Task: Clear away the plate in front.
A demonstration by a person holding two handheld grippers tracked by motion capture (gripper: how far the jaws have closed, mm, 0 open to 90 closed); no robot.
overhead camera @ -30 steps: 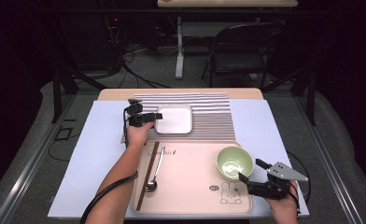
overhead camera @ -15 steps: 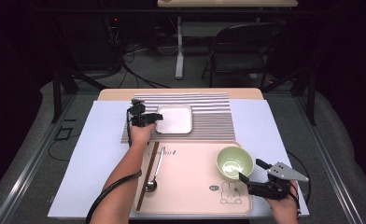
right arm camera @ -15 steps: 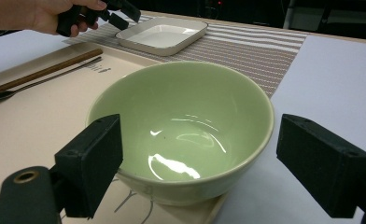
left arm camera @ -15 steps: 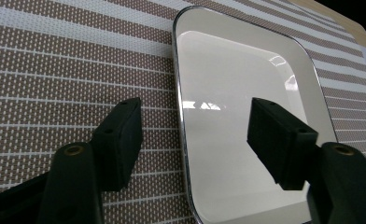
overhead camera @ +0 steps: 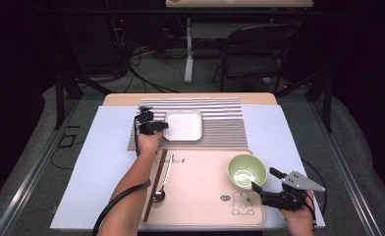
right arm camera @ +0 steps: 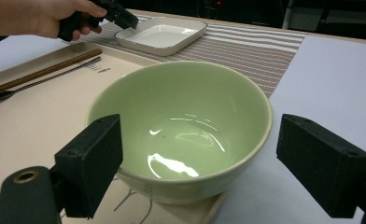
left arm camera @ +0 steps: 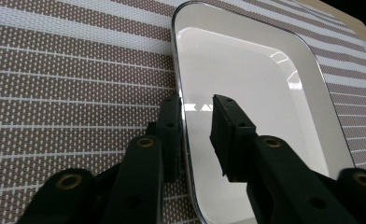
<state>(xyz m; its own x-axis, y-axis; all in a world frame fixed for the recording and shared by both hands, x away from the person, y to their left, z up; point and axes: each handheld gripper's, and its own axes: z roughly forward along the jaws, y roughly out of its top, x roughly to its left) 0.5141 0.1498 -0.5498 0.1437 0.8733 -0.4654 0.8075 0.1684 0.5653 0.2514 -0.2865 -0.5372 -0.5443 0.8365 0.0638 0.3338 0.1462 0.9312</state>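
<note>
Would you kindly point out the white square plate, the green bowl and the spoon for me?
white square plate (overhead camera: 184, 125), high view, flat centre.
green bowl (right arm camera: 181, 135), right gripper view, inside bottom.
spoon (overhead camera: 159, 195), high view, its bowl end.

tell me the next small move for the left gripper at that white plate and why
Probably finish closing on the rim, then lift gently. The left gripper straddles the near edge of the white square plate, one jaw outside on the striped placemat, one inside; its jaws have just been closing, yet a gap shows at the inner pad. The right gripper waits open by the green bowl.
</note>
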